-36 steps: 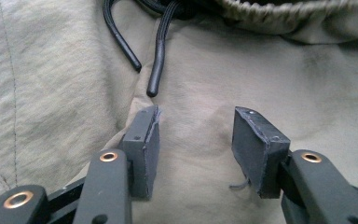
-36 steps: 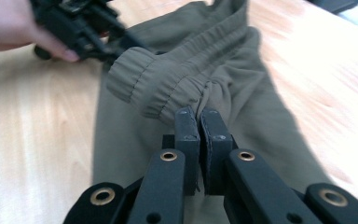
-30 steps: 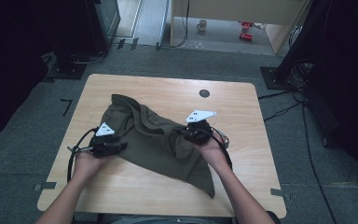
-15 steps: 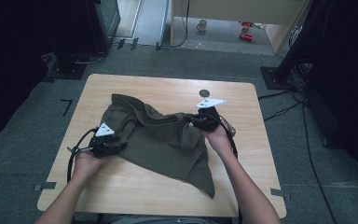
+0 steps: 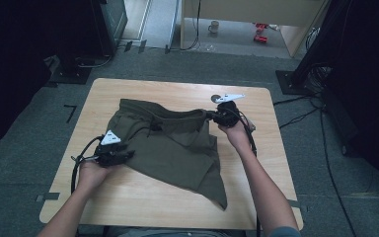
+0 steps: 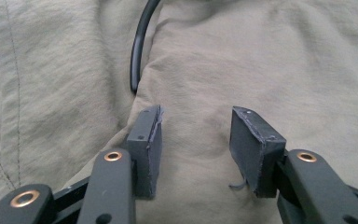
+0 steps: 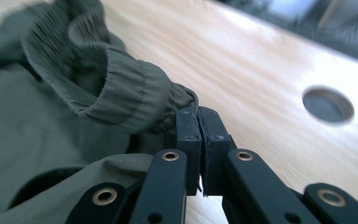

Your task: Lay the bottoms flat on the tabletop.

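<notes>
An olive-green garment (image 5: pixel 172 148) with an elastic waistband (image 7: pixel 121 88) lies spread on the wooden table (image 5: pixel 128 207). My right gripper (image 5: pixel 211 117) is at the garment's far right corner, and its jaws (image 7: pixel 198 135) are shut on the end of the waistband. My left gripper (image 5: pixel 128 155) rests at the garment's left edge. Its jaws (image 6: pixel 196 140) stand open above flat cloth, with the pads not pressing on it. A black drawstring (image 6: pixel 140 46) lies on the fabric just beyond the left jaw.
A round hole (image 7: pixel 327 105) in the tabletop sits just beyond the right gripper. Bare wood runs along the table's near edge (image 5: pixel 143 217) and its far side. Cables and dark stands surround the table on the floor.
The right gripper has moved to the right and slightly away from the person, drawing the waistband out with it. The left gripper has stayed put.
</notes>
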{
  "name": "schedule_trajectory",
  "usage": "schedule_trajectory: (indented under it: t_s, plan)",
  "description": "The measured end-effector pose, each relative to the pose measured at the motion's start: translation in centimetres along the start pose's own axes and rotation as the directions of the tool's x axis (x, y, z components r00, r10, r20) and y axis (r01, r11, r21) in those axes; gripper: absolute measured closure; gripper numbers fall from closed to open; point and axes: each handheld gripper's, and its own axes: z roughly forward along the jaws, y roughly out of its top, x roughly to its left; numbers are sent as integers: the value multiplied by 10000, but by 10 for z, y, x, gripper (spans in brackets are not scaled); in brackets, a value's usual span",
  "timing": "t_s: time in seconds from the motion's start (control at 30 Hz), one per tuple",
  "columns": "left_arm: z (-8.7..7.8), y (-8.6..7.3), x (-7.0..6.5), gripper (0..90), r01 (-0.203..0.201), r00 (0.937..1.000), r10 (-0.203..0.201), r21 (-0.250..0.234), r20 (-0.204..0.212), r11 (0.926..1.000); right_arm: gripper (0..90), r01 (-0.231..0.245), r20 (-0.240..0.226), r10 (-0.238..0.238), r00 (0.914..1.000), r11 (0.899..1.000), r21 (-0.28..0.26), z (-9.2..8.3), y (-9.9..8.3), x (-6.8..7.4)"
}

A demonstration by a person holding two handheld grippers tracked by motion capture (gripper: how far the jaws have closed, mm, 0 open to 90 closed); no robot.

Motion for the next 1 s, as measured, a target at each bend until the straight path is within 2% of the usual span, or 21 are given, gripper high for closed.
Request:
schedule_trajectory:
  t_s: [0.07,0.17,0.2,0.43,0.5,0.53,0.6,0.67,0.77,0.8,0.9,0.93,1.0]
  plan:
    - [0,0,0,540,17,10000,-17,-30,16,10000,885,-334,179,334,9993,9994,-16,6,0,-12]
    - [0,0,1,542,70,10000,-70,-57,52,10000,886,-521,313,521,9982,9986,-21,11,1,-19]
    - [0,0,1,545,100,9999,-99,-55,65,9999,887,-772,462,773,9959,9970,-37,16,2,-25]
    - [0,0,0,550,149,9997,-149,-7,174,9999,890,-926,902,960,9913,9948,-414,27,1,-39]
    - [1,1,-2,553,137,9996,-137,-1,237,9999,893,-1393,1033,1406,9847,9901,-189,30,3,-45]
    - [1,1,-2,557,106,9996,-106,11,267,9999,893,-1516,1134,1557,9813,9875,-438,31,3,-48]
    - [2,1,-4,559,58,9995,-58,0,300,10000,893,-1535,1352,1617,9775,9857,-694,32,5,-52]
    - [2,2,-5,559,30,9994,-31,17,355,10000,893,-1384,1854,1531,9706,9863,-902,34,6,-55]
    - [3,2,-6,559,6,9993,-6,18,372,10000,893,-1749,1960,1858,9628,9820,-719,37,7,-63]
    - [3,2,-6,559,5,9993,-6,23,380,10000,893,-1942,2088,2008,9571,9796,-518,40,7,-67]
    - [3,3,-7,561,20,9990,-23,48,456,10000,893,-1983,2266,2045,9523,9789,-500,43,6,-70]
    - [3,3,-7,561,-4,9989,1,56,468,10000,892,-2242,2310,2233,9470,9743,-225,45,5,-75]
    - [4,3,-8,561,-5,9988,2,56,480,10000,891,-2305,2329,2274,9455,9730,-142,47,4,-77]
